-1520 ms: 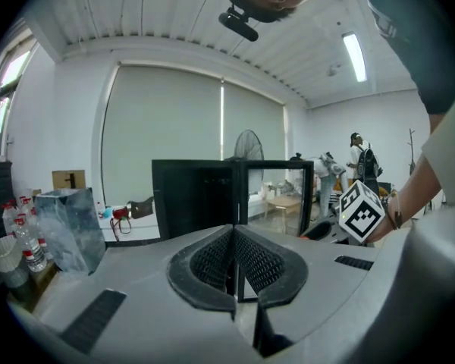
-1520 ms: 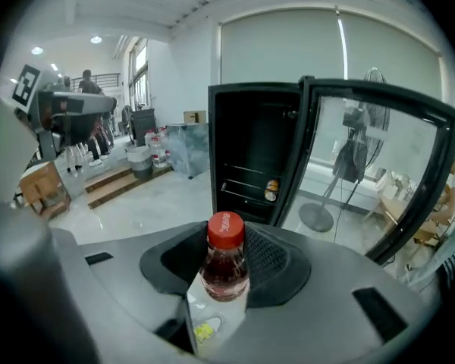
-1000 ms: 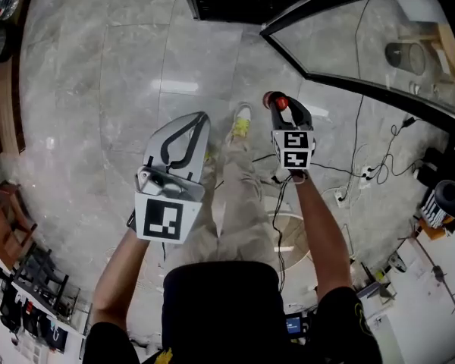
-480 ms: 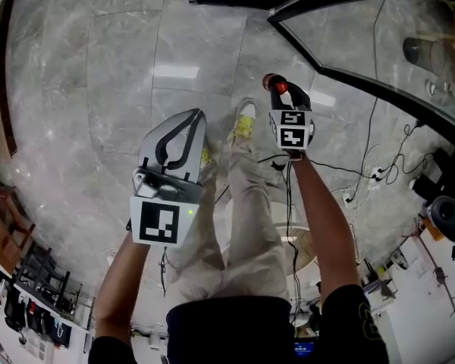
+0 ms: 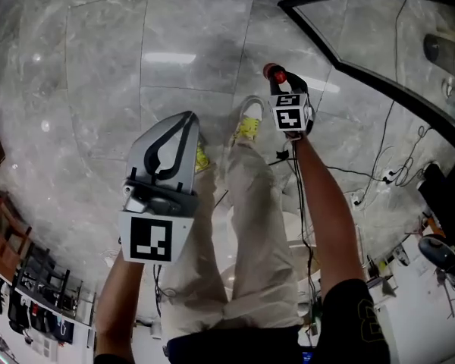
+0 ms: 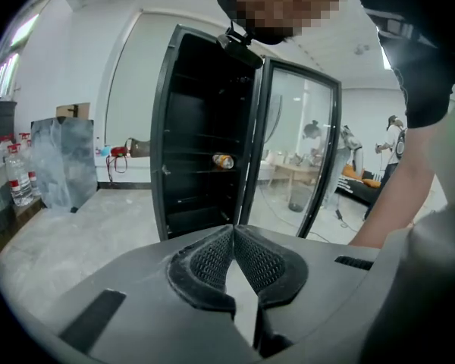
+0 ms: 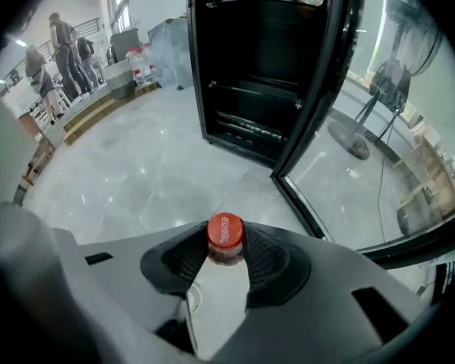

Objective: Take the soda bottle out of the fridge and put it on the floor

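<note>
Grey marble floor (image 5: pixel 91 89) before the black fridge (image 6: pixel 201 135), its glass door (image 6: pixel 299 150) swung open. Right tool (image 7: pixel 226 243) clamps the soda bottle (image 7: pixel 225 233) at the neck, under its red cap, over the floor near the door's edge. Left tool (image 6: pixel 233 232) is closed, tips touching, empty.

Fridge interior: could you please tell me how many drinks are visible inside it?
1: a drink lying on a middle shelf of the open fridge; dark corners may hide more.

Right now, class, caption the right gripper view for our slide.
Right gripper clamps a red-capped soda bottle above the grey marble floor, the open black glass-door fridge beyond.
</note>
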Motion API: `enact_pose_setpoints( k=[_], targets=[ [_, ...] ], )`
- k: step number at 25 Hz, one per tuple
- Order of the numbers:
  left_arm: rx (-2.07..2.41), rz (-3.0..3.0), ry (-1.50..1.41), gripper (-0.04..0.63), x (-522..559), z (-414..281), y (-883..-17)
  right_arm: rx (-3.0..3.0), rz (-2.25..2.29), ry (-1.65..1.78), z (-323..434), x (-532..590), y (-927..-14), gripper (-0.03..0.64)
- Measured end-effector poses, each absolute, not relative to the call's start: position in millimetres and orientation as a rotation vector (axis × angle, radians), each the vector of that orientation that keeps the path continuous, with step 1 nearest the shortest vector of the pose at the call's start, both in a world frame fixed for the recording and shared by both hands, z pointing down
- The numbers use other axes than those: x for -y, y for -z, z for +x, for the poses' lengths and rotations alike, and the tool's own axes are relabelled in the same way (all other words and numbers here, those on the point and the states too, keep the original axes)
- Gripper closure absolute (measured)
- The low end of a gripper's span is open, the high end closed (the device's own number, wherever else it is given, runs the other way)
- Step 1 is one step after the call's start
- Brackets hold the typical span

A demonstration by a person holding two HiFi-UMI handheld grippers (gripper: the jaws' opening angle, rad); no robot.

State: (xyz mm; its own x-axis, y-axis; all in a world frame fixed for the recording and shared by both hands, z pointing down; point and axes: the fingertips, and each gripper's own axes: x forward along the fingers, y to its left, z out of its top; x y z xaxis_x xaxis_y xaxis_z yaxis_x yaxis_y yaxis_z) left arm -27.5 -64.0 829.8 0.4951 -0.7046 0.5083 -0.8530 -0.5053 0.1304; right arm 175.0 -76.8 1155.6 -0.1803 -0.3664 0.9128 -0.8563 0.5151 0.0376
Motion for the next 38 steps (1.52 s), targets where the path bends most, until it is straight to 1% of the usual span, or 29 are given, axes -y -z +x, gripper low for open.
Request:
enact_pose_setpoints(
  k=[5, 13, 17, 22, 27, 31, 32, 35, 36, 38],
  targets=[
    [1.296, 2.379, -0.573, 0.575, 77.8, -28.7, -869.3, 1.75, 0.943, -0.611, 164.7, 77.7, -1215.7, 0.482],
    [1.271, 2.345, -0.592, 0.575, 76.4, -29.4, -903.6, 1.709, 0.864, -0.617, 154.6, 78.7, -1271.1, 0.482],
    [1.241, 2.342, -0.62, 0.575, 71.5, -32.1, -909.6, 1.672, 0.83, -0.64, 150.6, 73.2, -1286.0, 0.482],
    [1.24, 2.341, -0.631, 0.575, 73.0, -32.2, -905.2, 1.65, 0.864, -0.631, 150.8, 81.1, -1277.5, 0.479],
    [1.237, 2.361, -0.586, 0.575, 73.7, -22.6, -860.9, 1.636, 0.906, -0.644, 155.2, 73.7, -1224.9, 0.476],
    [1.203, 2.413, -0.551, 0.575, 67.3, -10.3, -790.5, 1.659, 0.961, -0.741, 154.7, 53.2, -1143.5, 0.477],
    [1.197, 2.433, -0.54, 0.575, 66.1, -7.7, -768.5, 1.671, 0.976, -0.762, 153.8, 47.6, -1117.2, 0.489],
    [1.132, 2.539, -0.588, 0.575, 55.8, -0.5, -698.9, 1.726, 1.014, -0.771, 148.6, 28.1, -1028.0, 0.566],
    [1.109, 2.581, -0.609, 0.575, 51.1, 2.1, -674.7, 1.75, 1.022, -0.761, 145.1, 20.8, -996.3, 0.576],
    [1.072, 2.668, -0.645, 0.575, 42.4, 7.6, -627.1, 1.809, 1.038, -0.722, 135.5, 9.8, -933.0, 0.618]
  ],
)
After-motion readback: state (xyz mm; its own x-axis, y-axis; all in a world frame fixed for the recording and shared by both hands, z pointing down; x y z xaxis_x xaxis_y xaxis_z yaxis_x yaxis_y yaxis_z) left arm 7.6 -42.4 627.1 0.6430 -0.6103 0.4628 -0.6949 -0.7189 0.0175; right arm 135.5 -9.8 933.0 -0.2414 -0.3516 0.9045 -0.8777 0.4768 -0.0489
